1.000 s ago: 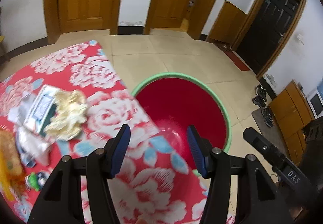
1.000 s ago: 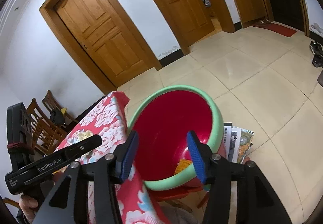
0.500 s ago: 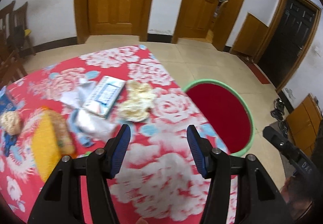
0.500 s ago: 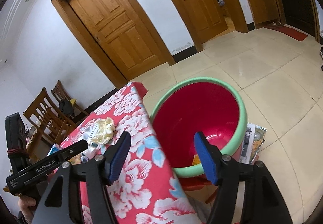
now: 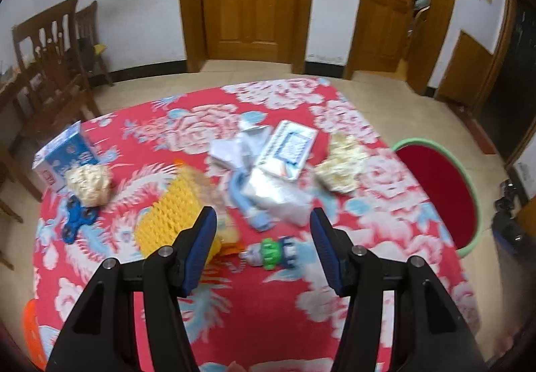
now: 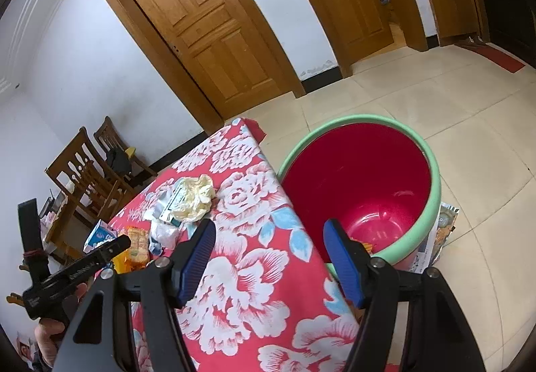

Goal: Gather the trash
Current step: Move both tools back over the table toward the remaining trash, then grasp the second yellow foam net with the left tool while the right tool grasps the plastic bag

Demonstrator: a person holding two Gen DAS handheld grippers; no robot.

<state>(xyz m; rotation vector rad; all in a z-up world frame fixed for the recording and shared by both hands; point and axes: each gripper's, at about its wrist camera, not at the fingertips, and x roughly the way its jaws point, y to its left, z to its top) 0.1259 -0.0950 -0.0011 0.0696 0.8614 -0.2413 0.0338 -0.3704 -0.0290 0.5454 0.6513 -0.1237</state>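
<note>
**Both grippers empty over a messy table, lots of ways to grab the wrong thing**

The left gripper (image 5: 263, 249) has its fingers spread wide with nothing between them, hanging above the red flowered cloth (image 5: 268, 315). Right under the gap sits a small green and white toy-looking thing (image 5: 273, 253), and the yellow bumpy pack (image 5: 174, 216) is just beside the left finger. The right gripper (image 6: 268, 259) is also spread and empty, straddling the table edge, with one finger over the cloth and the other over the bin (image 6: 432, 191).

The trash itself is all on the table: a crumpled yellowish wad (image 5: 340, 164) nearest the bin, a second wad (image 5: 88, 184) at the far left, and a pile of clear plastic wrap (image 5: 274, 198) under a flat white packet (image 5: 288, 149).

Where it could go sideways, just guessing:
- The toy and the blue spinner (image 5: 78, 218) probably aren't trash, and the toy is closest to the left jaws. Easy wrong pick.
- The wrap is slippery and tangled with a blue strip (image 5: 249, 204), so a pinch might drag the packet along or slip off.
- The blue box (image 5: 63, 151) sits right at the table edge, and a sweep past it could knock it off.
- The left view is blurry, so aim may be off.
</note>
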